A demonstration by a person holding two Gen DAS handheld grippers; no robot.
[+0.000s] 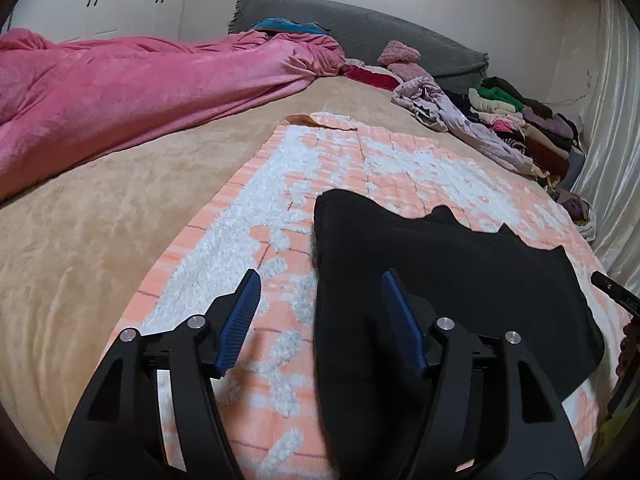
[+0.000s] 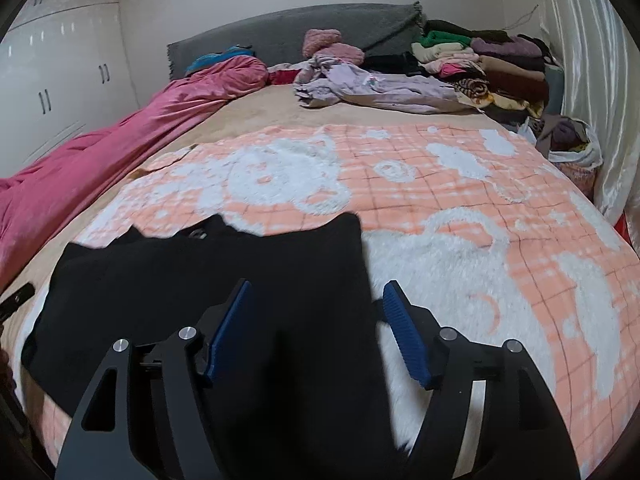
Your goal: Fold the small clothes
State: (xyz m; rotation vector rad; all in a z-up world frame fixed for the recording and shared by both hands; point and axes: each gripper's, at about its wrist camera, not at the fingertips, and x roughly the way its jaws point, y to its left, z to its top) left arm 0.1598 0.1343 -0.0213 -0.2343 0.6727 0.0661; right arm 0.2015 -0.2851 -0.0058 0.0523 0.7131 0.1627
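Black garment (image 1: 460, 280) lies spread flat on the peach-and-white blanket (image 1: 360, 160), which covers the near part of the tan bed (image 1: 100, 220). Left gripper (image 1: 320, 304) hangs over the garment's left edge with its jaws apart, gripping nothing; its right finger (image 1: 404, 320) is above the cloth, the other above the blanket. Right gripper (image 2: 316, 312) hangs over the garment's right edge, also released, jaws wide, with cloth below the gap but not pinched. A pink duvet (image 1: 120, 96) lies along the bed's left side, and a clothes pile (image 2: 480, 64) sits at the far right by the grey headboard (image 2: 300, 28).
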